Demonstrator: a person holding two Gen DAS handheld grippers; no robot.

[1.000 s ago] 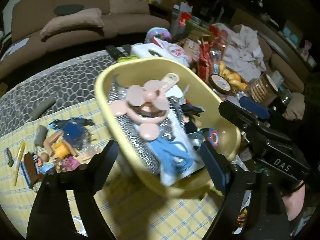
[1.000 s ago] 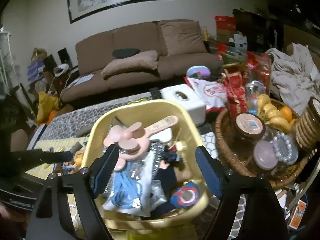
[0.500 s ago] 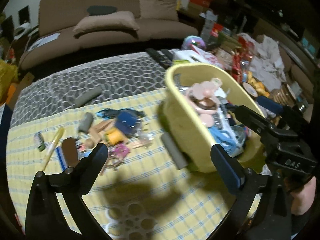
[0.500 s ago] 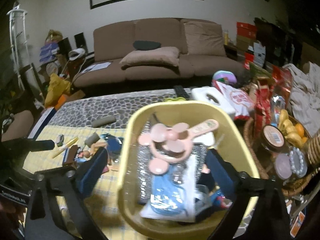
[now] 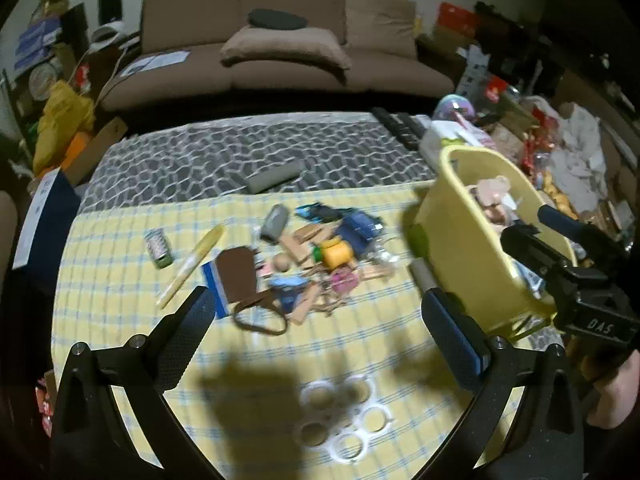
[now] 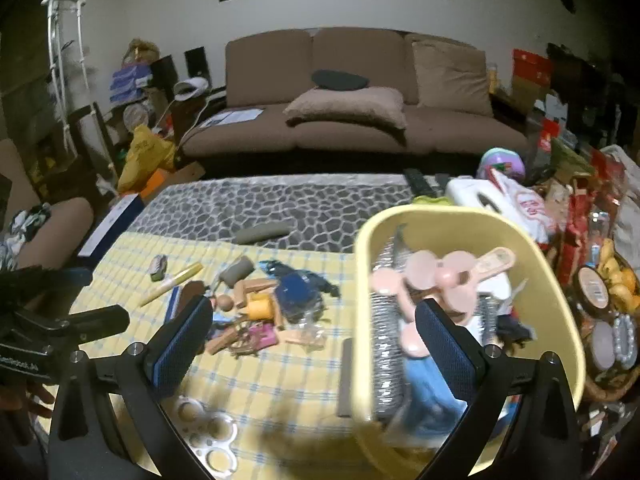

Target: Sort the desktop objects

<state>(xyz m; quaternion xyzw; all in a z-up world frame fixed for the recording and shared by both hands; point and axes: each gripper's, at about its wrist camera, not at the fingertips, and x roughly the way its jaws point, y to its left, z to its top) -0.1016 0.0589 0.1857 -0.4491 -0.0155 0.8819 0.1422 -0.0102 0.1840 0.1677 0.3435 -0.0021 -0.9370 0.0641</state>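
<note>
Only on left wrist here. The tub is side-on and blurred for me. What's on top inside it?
Observer: A pink hand fan lies on top in the yellow tub.
Operator: Right gripper holding anything?
Observer: No. The right gripper is open with nothing between its fingers. The tub shows behind one of them.
Operator: What's beyond the tub, on the far side from the clutter?
Observer: A wicker basket with fruit and lidded jars, close beside the tub.
</note>
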